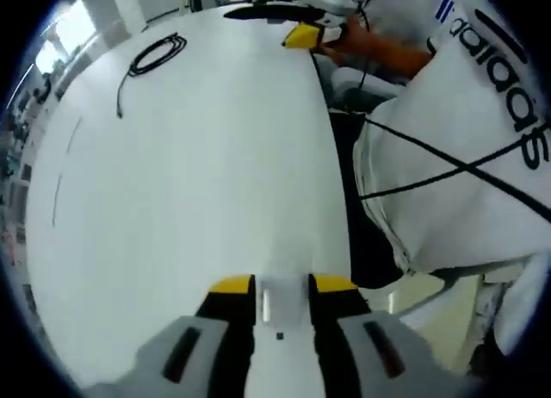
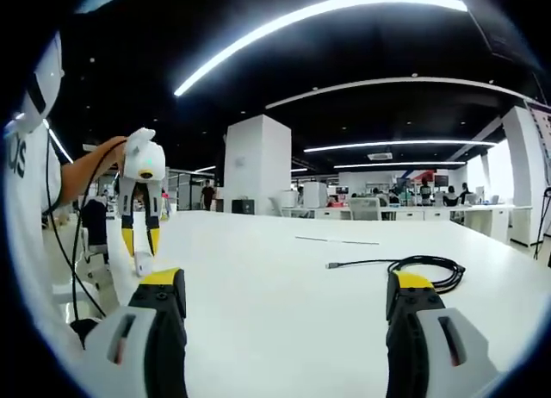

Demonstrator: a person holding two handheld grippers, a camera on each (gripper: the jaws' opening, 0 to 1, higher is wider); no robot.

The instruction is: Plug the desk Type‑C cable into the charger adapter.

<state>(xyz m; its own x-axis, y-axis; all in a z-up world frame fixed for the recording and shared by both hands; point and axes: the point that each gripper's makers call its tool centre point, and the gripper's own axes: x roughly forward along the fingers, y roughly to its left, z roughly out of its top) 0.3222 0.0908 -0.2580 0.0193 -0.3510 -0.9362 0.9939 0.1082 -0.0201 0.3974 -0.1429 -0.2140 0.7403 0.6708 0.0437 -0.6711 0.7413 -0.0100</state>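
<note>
Left claw (image 1: 281,285) clamped on adapter (image 1: 280,301); right claw (image 2: 285,286) apart; cable (image 2: 413,266) coiled, partly hidden.

One coiled cable (image 2: 426,269) at two o'clock on one white table (image 2: 284,312); one charger (image 1: 277,301); two grippers, left (image 1: 281,285) and right (image 2: 288,286).
</note>
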